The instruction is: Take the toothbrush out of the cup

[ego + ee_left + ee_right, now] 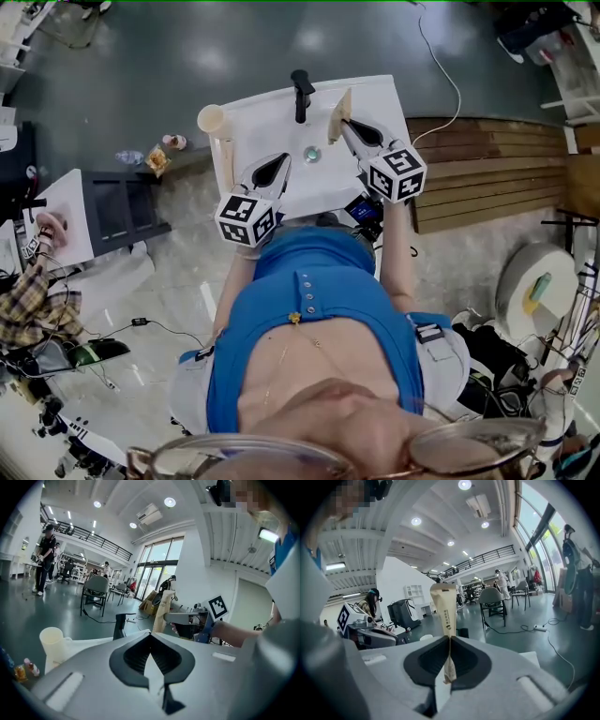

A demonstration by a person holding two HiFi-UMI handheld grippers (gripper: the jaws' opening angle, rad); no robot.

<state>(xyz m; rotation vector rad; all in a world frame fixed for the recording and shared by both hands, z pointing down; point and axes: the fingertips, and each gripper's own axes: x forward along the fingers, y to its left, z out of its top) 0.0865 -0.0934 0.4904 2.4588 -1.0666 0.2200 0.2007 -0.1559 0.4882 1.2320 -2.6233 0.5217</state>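
Two hand-held grippers in play, both hovering over the white rectangular sink basin (267, 117). The right gripper (450, 638) has its jaws closed on the toothbrush (445, 606), a flat beige stick in a printed paper sleeve. It's pinched near the lower end, so most of the length stands upright above the jaws. My read is that the low grip keeps the long end free and easy to see while it's carried. The toothbrush is already out of the cream plastic cup (214, 120), well apart from it and on the far side of the black tap (301, 94). The cup sits on the basin's back-left corner with nothing sticking out of it, so I'd call the extraction itself done, with only the set-down or hand-off left. The left gripper (151, 635) has its jaws pressed together with nothing between them. It sits on the cup side of the basin but isn't touching the cup, so I'd guess it's just parked, since the cup stands without bracing. The two grippers are side by side, near each other but not touching, both angled slightly down toward the tap. The round metal drain (312, 154) lies between their tips in the head view. Count: one cup, one toothbrush, one tap, one drain, one basin. One risk I'd flag is that the paper sleeve may slide in the pinch if the gripper tilts.
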